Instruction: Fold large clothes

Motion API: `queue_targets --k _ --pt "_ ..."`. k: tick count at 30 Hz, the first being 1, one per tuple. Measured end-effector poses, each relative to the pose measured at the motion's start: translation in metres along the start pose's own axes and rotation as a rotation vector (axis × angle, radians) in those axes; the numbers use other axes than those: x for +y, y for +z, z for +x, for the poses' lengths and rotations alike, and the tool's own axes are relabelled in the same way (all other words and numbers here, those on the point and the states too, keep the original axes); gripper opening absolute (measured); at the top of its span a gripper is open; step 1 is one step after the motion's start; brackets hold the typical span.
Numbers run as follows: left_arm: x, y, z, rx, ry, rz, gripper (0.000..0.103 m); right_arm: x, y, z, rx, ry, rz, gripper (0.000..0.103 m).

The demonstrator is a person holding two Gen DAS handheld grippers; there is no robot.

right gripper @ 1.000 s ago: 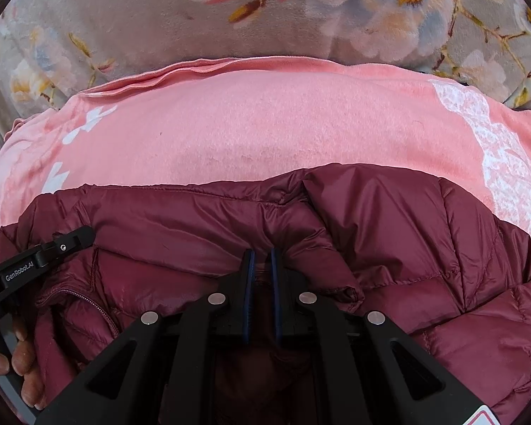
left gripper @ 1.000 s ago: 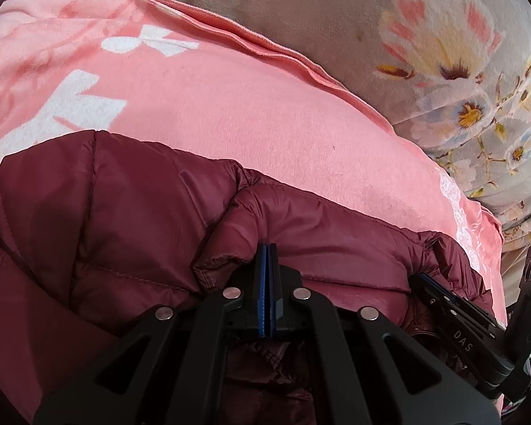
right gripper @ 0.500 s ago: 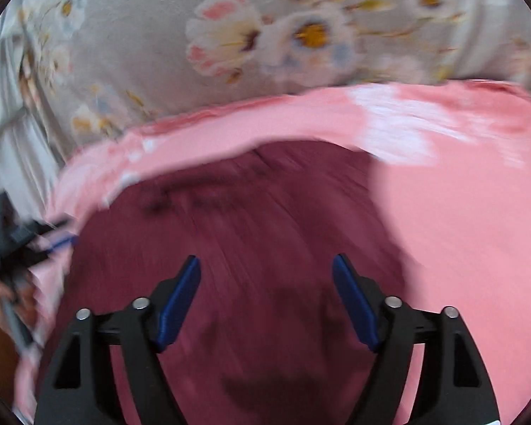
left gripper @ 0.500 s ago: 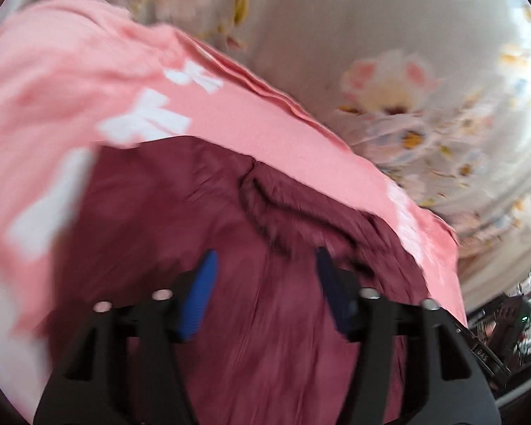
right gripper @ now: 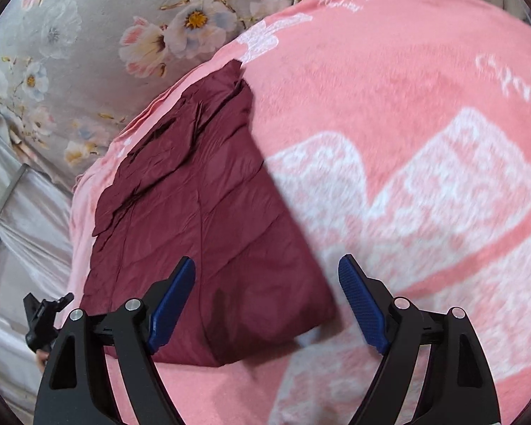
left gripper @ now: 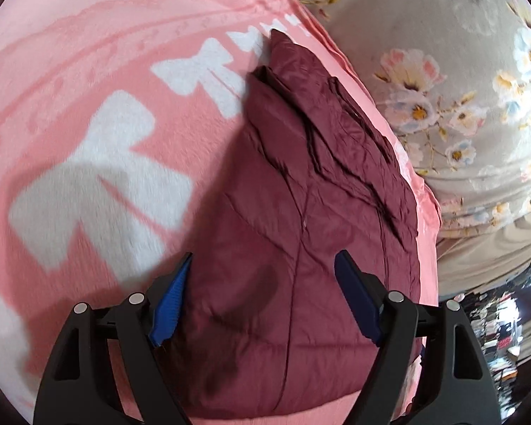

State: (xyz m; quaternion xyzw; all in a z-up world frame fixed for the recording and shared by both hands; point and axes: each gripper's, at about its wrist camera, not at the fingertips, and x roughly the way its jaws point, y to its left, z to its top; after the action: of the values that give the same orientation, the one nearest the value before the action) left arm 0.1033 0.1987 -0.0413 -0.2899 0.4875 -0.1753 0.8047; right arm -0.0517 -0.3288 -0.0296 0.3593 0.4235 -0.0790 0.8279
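Note:
A dark red quilted jacket [left gripper: 301, 233] lies folded into a long flat shape on a pink blanket [left gripper: 88, 81] with white bow prints. My left gripper [left gripper: 265, 294] hovers above its near end, jaws opening, nothing pressed between the blue pads. In the right wrist view the same jacket [right gripper: 201, 219] lies left of centre on the blanket [right gripper: 407, 141]. My right gripper [right gripper: 265, 297] hangs over the jacket's near right corner, jaws opening and empty. The left gripper [right gripper: 44, 318] shows at the right wrist view's left edge.
A grey bedspread with flower prints [left gripper: 460, 88] lies beyond the blanket's far edge, seen also as the floral bedspread [right gripper: 88, 35] in the right wrist view. A cluttered dark area [left gripper: 506, 318] lies off the bed at right. Wide pink blanket surrounds the jacket.
Both grippers were shut on a fold of the jacket a second ago; both have let go, opened wide and pulled back. The jacket now lies flat and folded.

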Motion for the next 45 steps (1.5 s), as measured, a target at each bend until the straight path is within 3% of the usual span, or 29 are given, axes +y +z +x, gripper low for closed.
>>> queue_targets --k 3,5,7,9,10,11,14,21,26,31,34,38,41,45 --pt "-0.009 -0.007 -0.001 0.007 0.014 0.020 0.074 0.006 -0.011 -0.001 -0.023 -0.013 -0.024 0.082" --pt "-0.010 -0.011 -0.003 0.018 0.027 0.033 0.066 0.007 -0.014 -0.002 -0.026 -0.001 -0.023 0.082" --pt "-0.012 -0.015 -0.002 0.036 0.049 0.047 0.056 0.007 -0.017 -0.002 -0.031 0.022 -0.015 0.075" --pt "-0.009 -0.018 -0.002 0.050 0.069 0.043 0.040 0.005 -0.018 -0.001 -0.023 0.037 0.000 0.042" --pt "-0.007 -0.019 -0.003 0.054 0.077 0.034 0.026 0.003 -0.019 -0.002 -0.019 0.042 0.008 0.032" --pt "-0.004 -0.019 -0.005 0.056 0.075 0.025 0.019 0.002 -0.020 -0.003 -0.020 0.057 0.019 0.019" --pt "-0.004 -0.019 -0.015 0.051 0.027 0.014 0.012 0.004 -0.023 -0.018 -0.054 0.098 0.015 0.008" --pt "-0.025 -0.028 -0.061 0.011 -0.029 0.075 0.008 0.037 -0.045 -0.082 -0.127 0.108 -0.140 0.005" --pt "-0.036 -0.045 -0.121 -0.044 -0.100 0.129 0.008 0.044 -0.083 -0.153 -0.232 0.183 -0.210 0.005" --pt "-0.057 -0.062 -0.197 -0.181 -0.215 0.152 0.006 0.055 -0.099 -0.220 -0.379 0.267 -0.214 0.005" --pt "-0.081 -0.063 -0.232 -0.270 -0.233 0.198 0.006 0.068 -0.090 -0.249 -0.477 0.307 -0.229 0.005" --pt "-0.103 -0.044 -0.246 -0.340 -0.216 0.220 0.006 0.084 -0.054 -0.241 -0.509 0.342 -0.222 0.005" --pt "-0.117 -0.012 -0.214 -0.336 -0.082 0.238 0.006 0.097 -0.017 -0.207 -0.483 0.303 -0.236 0.005" --pt "-0.118 0.028 -0.158 -0.276 0.018 0.215 0.006 0.112 0.035 -0.150 -0.418 0.251 -0.229 0.005"
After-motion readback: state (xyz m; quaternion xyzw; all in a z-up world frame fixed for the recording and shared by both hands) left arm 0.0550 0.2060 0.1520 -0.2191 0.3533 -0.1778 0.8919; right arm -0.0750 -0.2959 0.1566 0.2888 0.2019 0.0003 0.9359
